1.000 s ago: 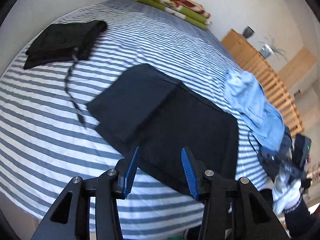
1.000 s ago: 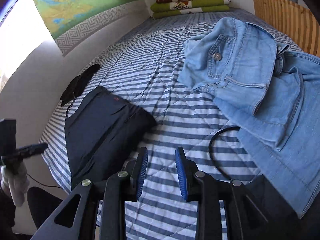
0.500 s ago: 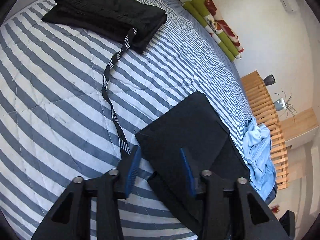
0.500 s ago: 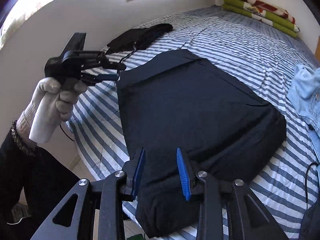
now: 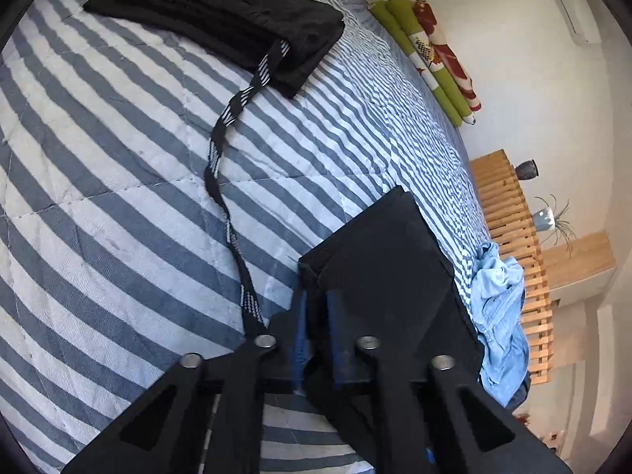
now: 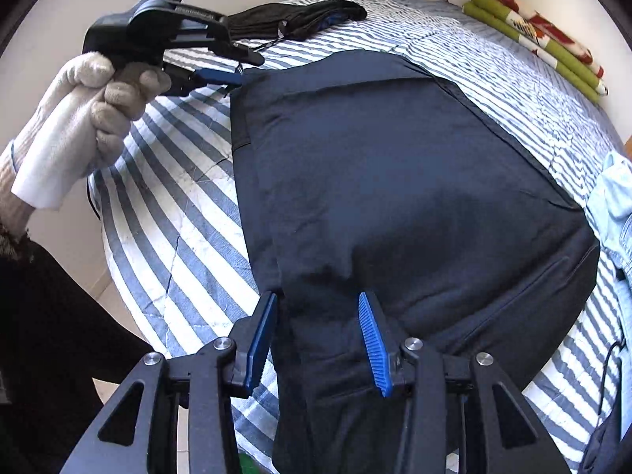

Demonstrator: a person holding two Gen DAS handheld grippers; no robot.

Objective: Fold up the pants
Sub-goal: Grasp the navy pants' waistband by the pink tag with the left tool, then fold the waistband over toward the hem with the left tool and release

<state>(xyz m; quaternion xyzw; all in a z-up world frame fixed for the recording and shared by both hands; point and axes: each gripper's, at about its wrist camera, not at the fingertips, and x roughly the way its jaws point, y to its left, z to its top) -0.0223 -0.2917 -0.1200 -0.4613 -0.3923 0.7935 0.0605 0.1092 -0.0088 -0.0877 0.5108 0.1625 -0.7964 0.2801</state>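
Dark navy pants (image 6: 395,181) lie folded flat on the striped bed cover (image 6: 177,260). In the left wrist view my left gripper (image 5: 316,331) is shut on the near corner of the pants (image 5: 387,260), with dark fabric pinched between its blue pads. The right wrist view shows that same left gripper (image 6: 225,76) held by a gloved hand (image 6: 79,118), its tips at the pants' far left corner. My right gripper (image 6: 318,335) stands open, its two blue fingers straddling the pants' near edge, and cloth lies between them without being squeezed.
A folded black garment (image 5: 221,12) with a long strap (image 5: 225,181) lies farther up the bed. Light blue jeans (image 6: 616,205) are heaped at the right edge by a wooden slatted frame (image 5: 509,237). Folded green and red blankets (image 5: 434,51) sit by the wall. The bed drops off at the left.
My left gripper has moved onto the pants' corner and shut on it. My right gripper has come down closer over the near edge, with its fingers spread wider.
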